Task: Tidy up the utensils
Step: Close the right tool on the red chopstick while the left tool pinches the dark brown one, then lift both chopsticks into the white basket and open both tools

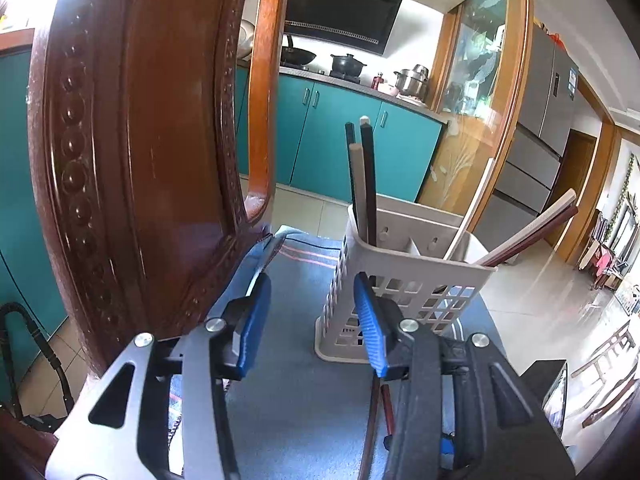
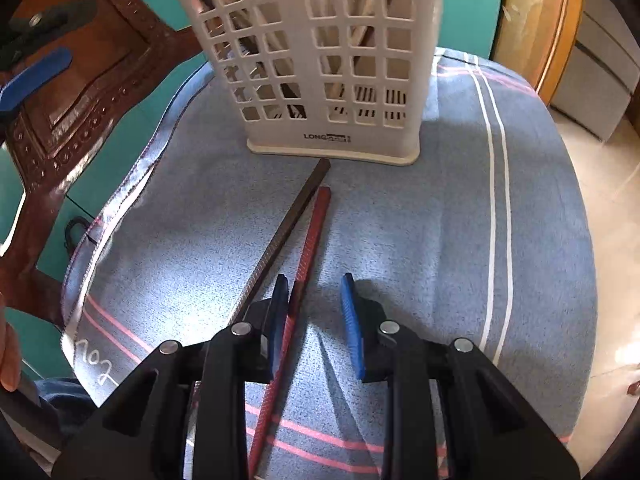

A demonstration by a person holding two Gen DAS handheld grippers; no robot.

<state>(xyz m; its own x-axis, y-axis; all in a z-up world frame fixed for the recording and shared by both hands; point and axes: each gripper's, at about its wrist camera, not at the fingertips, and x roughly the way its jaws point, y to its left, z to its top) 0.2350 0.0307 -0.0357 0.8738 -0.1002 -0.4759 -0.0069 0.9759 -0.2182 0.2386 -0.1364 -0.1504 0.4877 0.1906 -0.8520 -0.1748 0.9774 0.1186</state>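
A white perforated utensil holder (image 2: 332, 60) stands on a blue striped cloth (image 2: 420, 240); in the left wrist view the holder (image 1: 404, 280) has several chopsticks (image 1: 366, 184) standing in it. Two loose chopsticks lie on the cloth in front of it: a dark brown one (image 2: 288, 232) and a red one (image 2: 310, 248). My right gripper (image 2: 316, 320) is open, low over the cloth, with the red chopstick between its fingers next to the left finger. My left gripper (image 1: 310, 320) is open and empty, beside the holder.
A carved brown wooden chair back (image 1: 132, 140) rises close on the left. The cloth covers a small seat whose edge (image 2: 576, 240) drops off to the tiled floor on the right. Kitchen cabinets (image 1: 340, 148) and a fridge (image 1: 552, 120) stand behind.
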